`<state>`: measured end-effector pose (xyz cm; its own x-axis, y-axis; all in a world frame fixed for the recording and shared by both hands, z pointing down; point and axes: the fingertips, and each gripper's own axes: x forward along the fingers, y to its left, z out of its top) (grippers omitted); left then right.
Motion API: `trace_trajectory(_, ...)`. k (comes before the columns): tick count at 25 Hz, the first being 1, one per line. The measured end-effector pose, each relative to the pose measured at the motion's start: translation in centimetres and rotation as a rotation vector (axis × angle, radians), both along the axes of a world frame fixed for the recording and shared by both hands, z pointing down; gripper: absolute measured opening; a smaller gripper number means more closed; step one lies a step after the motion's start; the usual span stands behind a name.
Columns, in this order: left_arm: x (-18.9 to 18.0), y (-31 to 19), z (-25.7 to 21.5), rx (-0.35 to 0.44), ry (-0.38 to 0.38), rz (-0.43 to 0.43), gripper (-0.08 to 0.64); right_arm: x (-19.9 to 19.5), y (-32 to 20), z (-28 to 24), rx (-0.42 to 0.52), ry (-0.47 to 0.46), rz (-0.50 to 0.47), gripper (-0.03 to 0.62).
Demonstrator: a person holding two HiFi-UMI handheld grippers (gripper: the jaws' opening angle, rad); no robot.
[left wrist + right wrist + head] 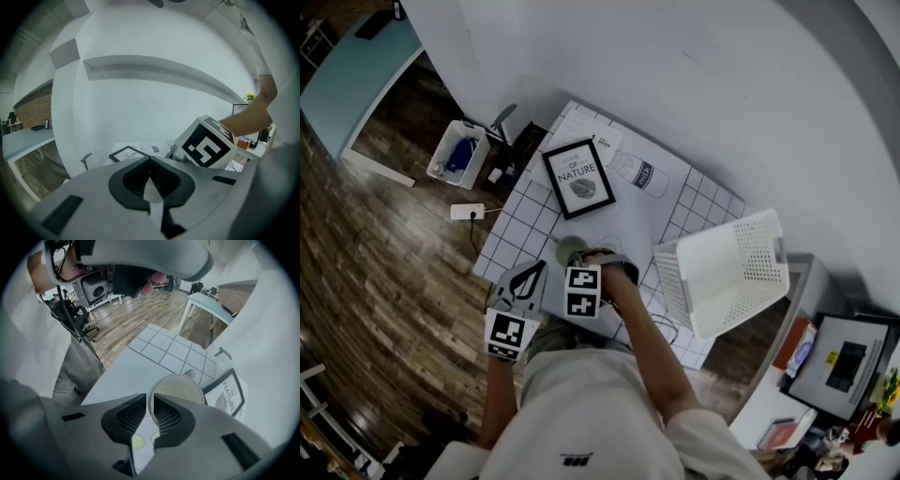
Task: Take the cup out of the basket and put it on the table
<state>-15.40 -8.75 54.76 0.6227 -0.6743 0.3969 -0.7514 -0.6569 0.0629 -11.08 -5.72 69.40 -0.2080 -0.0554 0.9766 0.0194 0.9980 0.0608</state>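
Note:
A pale cup [571, 249] hangs low over the white gridded table [637, 220], left of the white basket [731, 272]. My right gripper [584, 255] is shut on it. In the right gripper view the two pads pinch the cup's [180, 390] thin wall at the near rim, one pad inside and one outside, and the right gripper [151, 411] looks down onto the cloth. Whether the cup's base touches the table I cannot tell. My left gripper [536, 270] hovers just left of the cup. The left gripper [150, 161] has its jaws together with nothing between them.
A black-framed picture [578, 177] lies beyond the cup, and a clear bottle [639, 173] lies on its side behind it. The basket stands tilted at the table's right edge. On the wooden floor to the left are a small white bin [457, 153] and a power strip [467, 212].

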Motion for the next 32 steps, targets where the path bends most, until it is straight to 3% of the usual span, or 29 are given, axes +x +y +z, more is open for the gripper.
trace_trajectory(3,0.0,0.1,-0.1,0.003,-0.002,-0.005,0.005,0.2,0.2,0.1,-0.006,0.003,-0.005,0.035)
trace_trajectory(8,0.1,0.4,-0.2,0.007,-0.013,-0.009,0.005,0.5,0.5,-0.3,-0.015,-0.006,-0.005,0.095)
trace_trajectory(19,0.1,0.8,-1.3,0.032,-0.045,-0.009,0.005,1.1,0.3,-4.3,0.065,-0.099,0.022,0.097)
trace_trajectory(24,0.4,0.9,-3.0,0.065,-0.053,0.002,0.005,0.7,-0.1,-8.5,0.136,-0.261,0.087,0.095)
trace_trajectory(28,0.8,1.2,-5.2,0.101,-0.027,0.004,0.005,0.1,-0.9,-13.9,0.201,-0.486,0.215,0.033)
trace_trajectory(32,1.5,1.4,-8.1,0.141,0.071,-0.007,0.005,0.0,-1.0,-19.4,0.216,-0.733,0.312,0.014)
